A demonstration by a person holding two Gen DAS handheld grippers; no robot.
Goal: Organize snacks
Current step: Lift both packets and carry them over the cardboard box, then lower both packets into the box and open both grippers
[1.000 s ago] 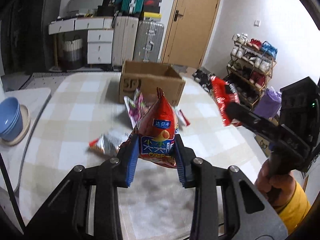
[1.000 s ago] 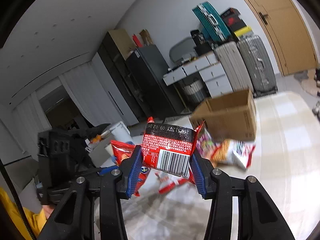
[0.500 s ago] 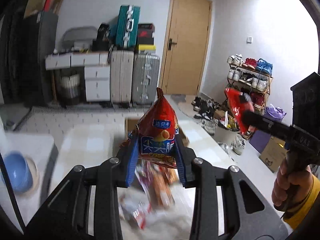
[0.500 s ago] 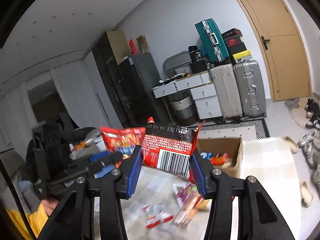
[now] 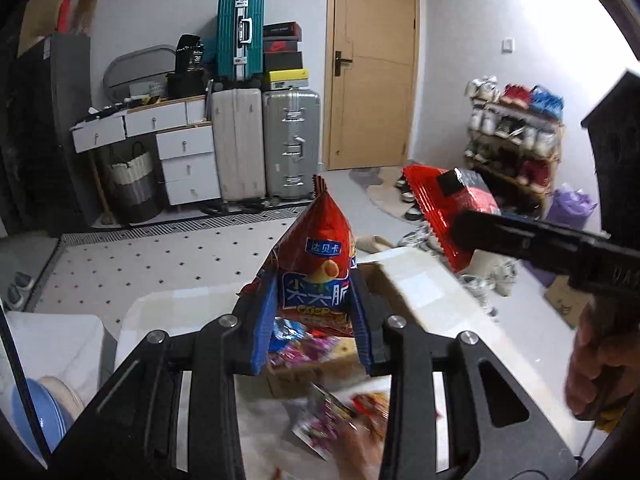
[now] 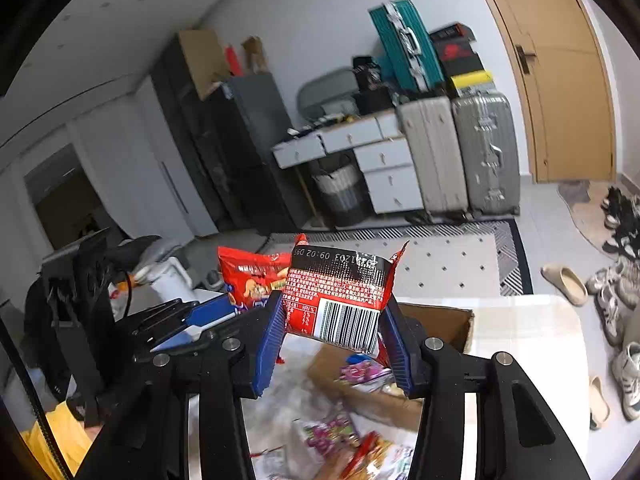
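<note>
Left gripper (image 5: pixel 312 316) pinches a red snack bag (image 5: pixel 320 256), upright, tip up; right gripper (image 6: pixel 332 332) clamps a barcode packet (image 6: pixel 340 292).

The loose packets (image 5: pixel 344 420) at the lower middle of the left wrist view were smeared by motion, their print unreadable. The cardboard box (image 6: pixel 436 324) was largely hidden behind the fingers (image 6: pixel 268 344) and the barcode packet (image 6: pixel 340 300). At the right edge a hand (image 5: pixel 596 364) was cut off. A blue bowl (image 5: pixel 36 416) sat half out of frame, lower left
</note>
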